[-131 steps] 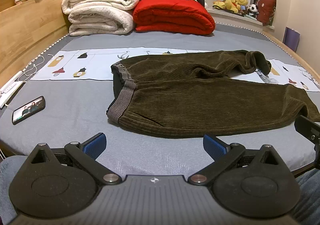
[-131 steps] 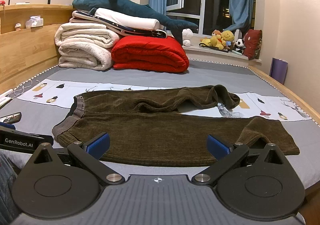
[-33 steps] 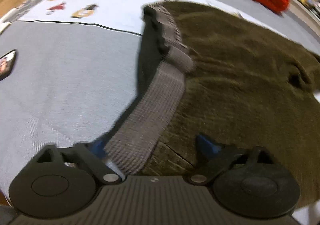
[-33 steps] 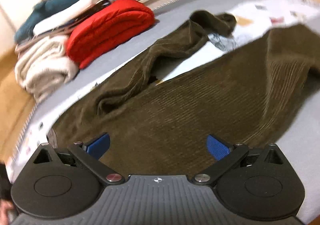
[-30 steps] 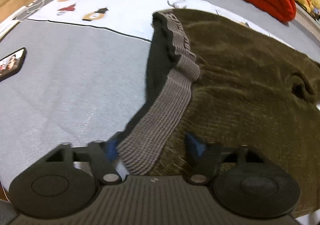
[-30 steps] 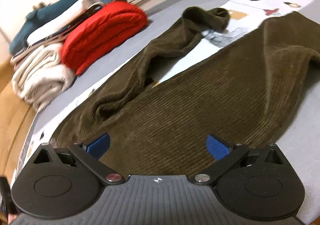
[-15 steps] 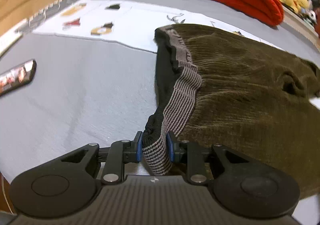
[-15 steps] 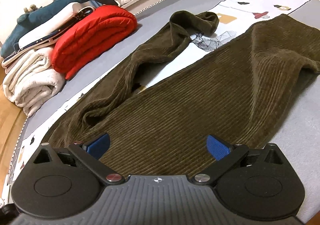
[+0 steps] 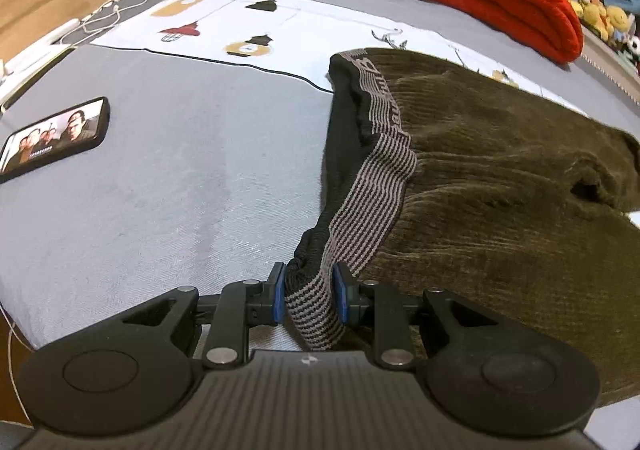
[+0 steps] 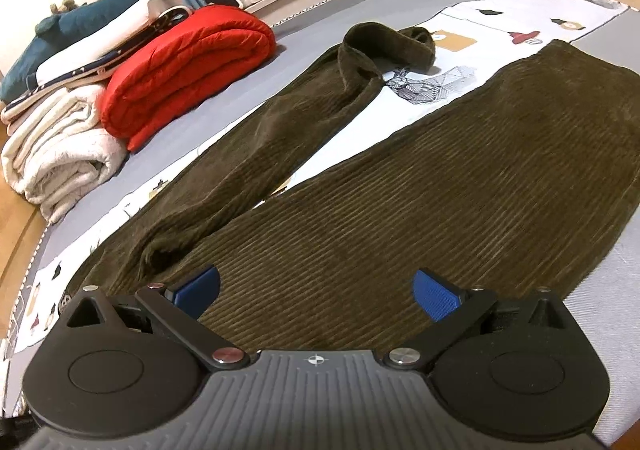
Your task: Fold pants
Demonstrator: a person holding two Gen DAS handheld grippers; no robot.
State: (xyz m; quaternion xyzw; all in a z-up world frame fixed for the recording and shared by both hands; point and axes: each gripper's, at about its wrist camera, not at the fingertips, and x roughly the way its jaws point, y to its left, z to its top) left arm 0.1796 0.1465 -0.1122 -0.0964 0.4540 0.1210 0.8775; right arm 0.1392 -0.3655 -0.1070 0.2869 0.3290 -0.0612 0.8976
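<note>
Dark olive corduroy pants (image 9: pixel 500 185) lie spread on a grey bed, with a grey striped waistband (image 9: pixel 376 185) at the left. My left gripper (image 9: pixel 308 296) is shut on the near corner of the waistband and holds it slightly lifted. In the right wrist view the pants (image 10: pixel 420 201) show both legs: the near leg lies flat, the far leg is wrinkled with its cuff curled over. My right gripper (image 10: pixel 316 292) is open and empty, low over the near leg's front edge.
A phone (image 9: pixel 52 137) with a lit screen lies on the bed at the left. A folded red blanket (image 10: pixel 188 65), white blankets (image 10: pixel 60 149) and a plush shark (image 10: pixel 120 5) are stacked at the back. A printed white sheet strip (image 9: pixel 224 29) runs under the pants.
My left gripper came down onto the waistband's near corner, closed on it and lifted it slightly. My right gripper moved in over the near leg and stayed open.
</note>
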